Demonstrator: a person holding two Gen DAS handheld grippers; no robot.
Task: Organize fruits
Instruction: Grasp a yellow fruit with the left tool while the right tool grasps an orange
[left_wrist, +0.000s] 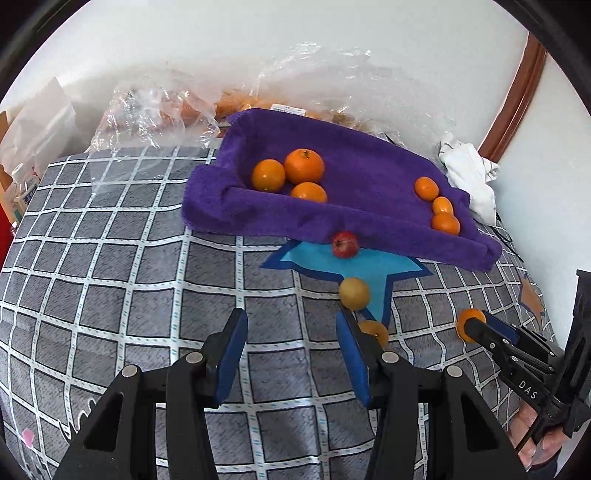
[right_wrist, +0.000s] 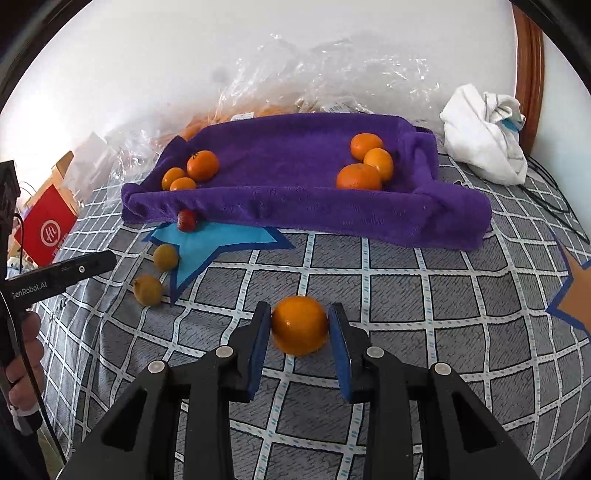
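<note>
An orange (right_wrist: 300, 325) sits gripped between the blue pads of the right claw (right_wrist: 300, 326), above the checked bedspread (right_wrist: 406, 295). The left claw (left_wrist: 291, 350) stands partly apart with nothing between its pads. Beyond lies a purple towel (right_wrist: 303, 206) shaped like a tray, with three oranges in its left end (right_wrist: 202, 165) and three in its right (right_wrist: 359, 176). Before the towel's front edge lie a red fruit (right_wrist: 186, 220) and two yellowish ones (right_wrist: 166, 257) on the bedspread.
</note>
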